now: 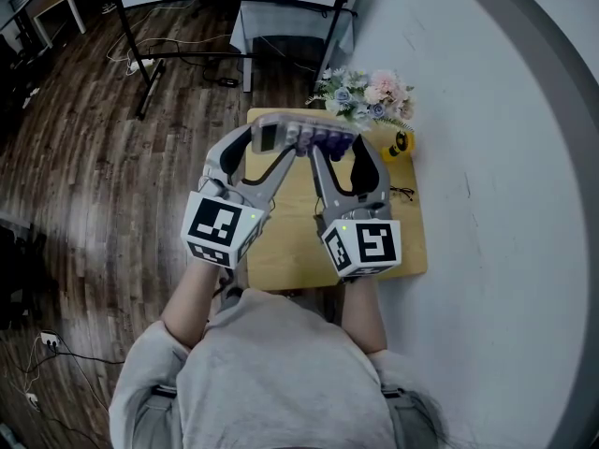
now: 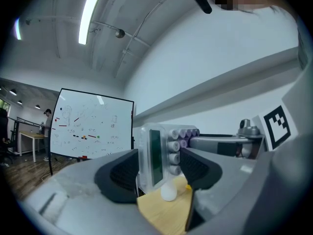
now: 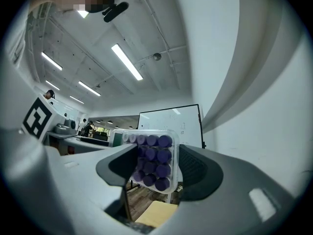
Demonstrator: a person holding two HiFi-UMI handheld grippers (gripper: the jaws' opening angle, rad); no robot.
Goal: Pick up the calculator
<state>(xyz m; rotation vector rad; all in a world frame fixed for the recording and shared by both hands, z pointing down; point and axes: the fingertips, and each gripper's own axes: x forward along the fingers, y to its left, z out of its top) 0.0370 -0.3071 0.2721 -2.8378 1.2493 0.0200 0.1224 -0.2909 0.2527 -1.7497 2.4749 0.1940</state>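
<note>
above far edge of worktop (image 1: 285,251), calculator (image 1: 304,137) held clear of surface: left gripper (image 2: 159,166) pinching display end, right gripper (image 3: 154,168) pinching purple-key end. risk: hands pulling apart or twisting unevenly slip slick case from one pinch, so calculator drops toward flowers (image 1: 365,96).

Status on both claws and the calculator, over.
Left claw shut on calculator, screen end. Right claw shut on key end. Calculator held above table. Flowers beyond, not touching.

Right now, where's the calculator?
Head view, top centre: calculator held between left hand-held gripper and right hand-held gripper, over the table, near the flowers.
</note>
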